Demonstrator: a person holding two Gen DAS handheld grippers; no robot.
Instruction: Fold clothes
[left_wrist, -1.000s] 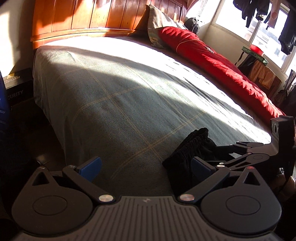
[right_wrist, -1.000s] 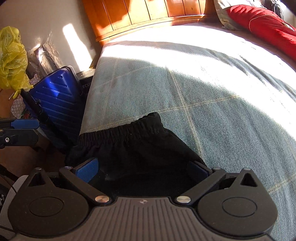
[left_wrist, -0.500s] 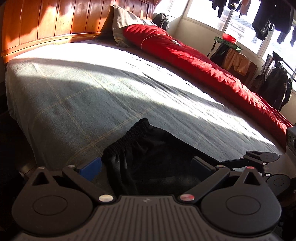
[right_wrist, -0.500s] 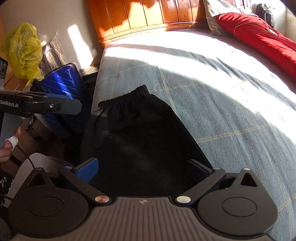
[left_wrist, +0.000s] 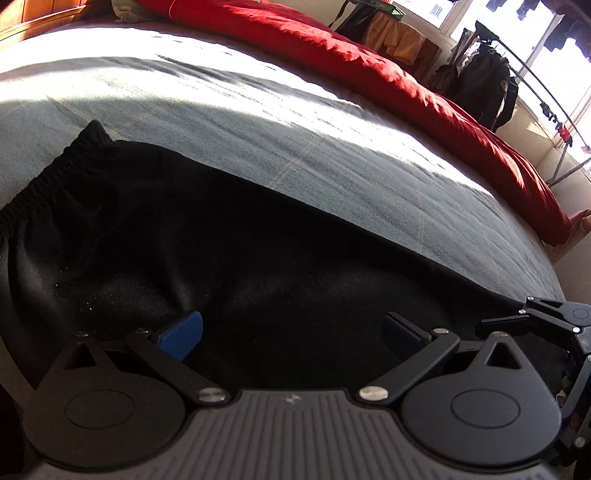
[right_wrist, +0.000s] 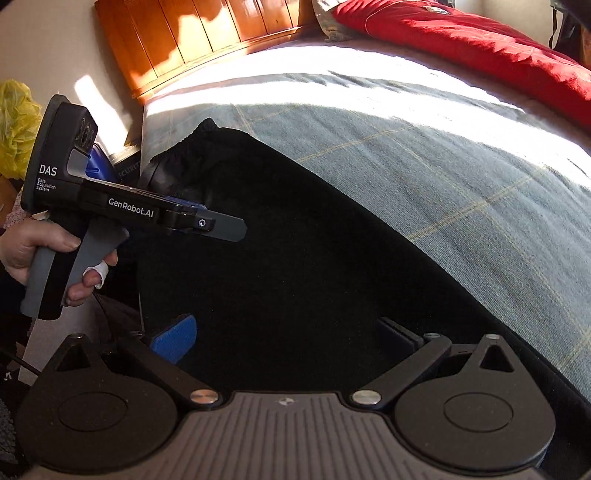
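Both grippers, left (left_wrist: 291, 330) & right (right_wrist: 286, 338), gape wide over black trousers (right_wrist: 295, 258) on bed (right_wrist: 461, 166).

Black tongs (right_wrist: 286, 338) w/ blue pads (right_wrist: 173, 338), silver screws.

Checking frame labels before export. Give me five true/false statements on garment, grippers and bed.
1. The black garment lies on the grey-green bedspread. True.
2. The left gripper is shut on the garment. False: its jaws stand wide apart, fabric between and beneath them.
3. The red duvet covers the garment. False: it lies along the bed's far side, apart from it.
4. The elastic waistband is at the garment's end toward the wooden headboard. True.
5. The right gripper is open. True.
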